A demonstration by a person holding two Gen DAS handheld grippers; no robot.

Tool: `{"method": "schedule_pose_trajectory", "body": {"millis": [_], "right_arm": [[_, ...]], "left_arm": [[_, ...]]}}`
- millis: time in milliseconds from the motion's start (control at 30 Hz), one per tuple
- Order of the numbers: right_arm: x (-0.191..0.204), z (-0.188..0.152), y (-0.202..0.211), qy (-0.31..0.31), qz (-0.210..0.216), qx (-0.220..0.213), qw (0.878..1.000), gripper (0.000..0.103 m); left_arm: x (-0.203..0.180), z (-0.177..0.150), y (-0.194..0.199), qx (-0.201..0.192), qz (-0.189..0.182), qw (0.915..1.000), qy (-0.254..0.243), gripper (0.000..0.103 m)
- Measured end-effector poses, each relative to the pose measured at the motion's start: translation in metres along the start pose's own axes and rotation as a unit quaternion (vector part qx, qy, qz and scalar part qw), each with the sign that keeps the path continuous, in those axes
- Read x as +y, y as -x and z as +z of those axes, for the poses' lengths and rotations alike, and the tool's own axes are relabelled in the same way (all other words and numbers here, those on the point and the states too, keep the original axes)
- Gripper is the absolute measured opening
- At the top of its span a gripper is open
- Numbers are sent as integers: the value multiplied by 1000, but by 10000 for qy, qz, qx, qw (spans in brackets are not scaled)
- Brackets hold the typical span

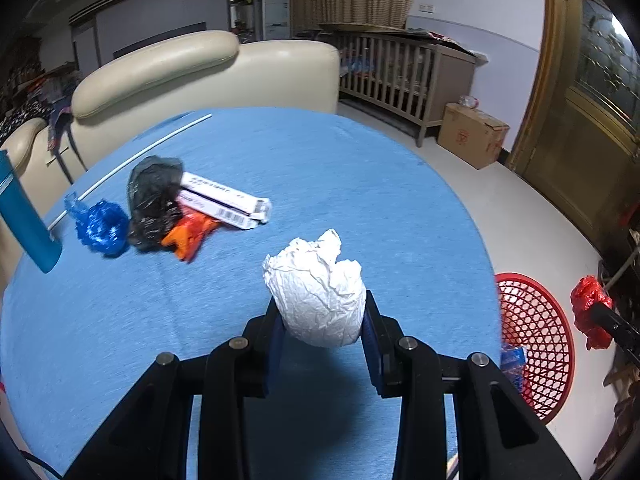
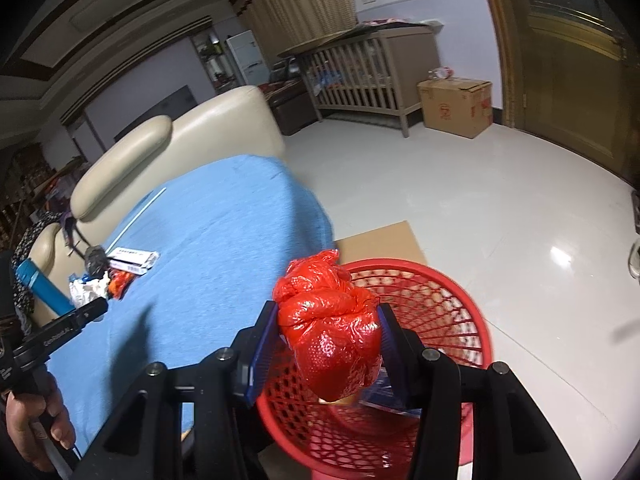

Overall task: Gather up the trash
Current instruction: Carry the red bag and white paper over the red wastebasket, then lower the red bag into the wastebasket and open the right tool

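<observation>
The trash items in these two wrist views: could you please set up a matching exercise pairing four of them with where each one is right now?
Things:
1. white paper ball
2. red plastic bag
3. blue plastic bag
4. red basket

Places:
A. lying on the blue tablecloth, beside the black plastic bag
B. standing on the floor next to the table
C. clamped in the left gripper, above the table
D. clamped in the right gripper, above the basket

Pairs: 1-C, 2-D, 3-A, 4-B
</observation>
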State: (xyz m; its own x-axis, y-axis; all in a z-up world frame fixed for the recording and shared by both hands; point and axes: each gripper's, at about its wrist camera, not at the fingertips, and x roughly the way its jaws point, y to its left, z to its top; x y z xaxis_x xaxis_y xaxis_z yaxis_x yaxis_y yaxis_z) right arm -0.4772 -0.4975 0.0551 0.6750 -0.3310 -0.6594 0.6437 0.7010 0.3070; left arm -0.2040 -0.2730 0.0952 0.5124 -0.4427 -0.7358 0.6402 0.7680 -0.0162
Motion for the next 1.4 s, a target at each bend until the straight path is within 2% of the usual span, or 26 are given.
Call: {"method": "schedule_pose_trajectory", "body": {"millis": [600, 1233, 1400], "right_arm": [[-44, -16, -5, -357, -411, 198, 9983, 52], [-48, -25, -17, -450, -464, 398, 9971, 52], [-55, -27, -25, -669, -447, 582, 9951, 60]], "left_arm": [[-54, 1, 4, 5, -314, 9981, -532, 37], [-65, -3, 3, 53, -371, 9975, -603, 37], [-66, -4, 3, 60, -389, 9973, -617, 37]]}}
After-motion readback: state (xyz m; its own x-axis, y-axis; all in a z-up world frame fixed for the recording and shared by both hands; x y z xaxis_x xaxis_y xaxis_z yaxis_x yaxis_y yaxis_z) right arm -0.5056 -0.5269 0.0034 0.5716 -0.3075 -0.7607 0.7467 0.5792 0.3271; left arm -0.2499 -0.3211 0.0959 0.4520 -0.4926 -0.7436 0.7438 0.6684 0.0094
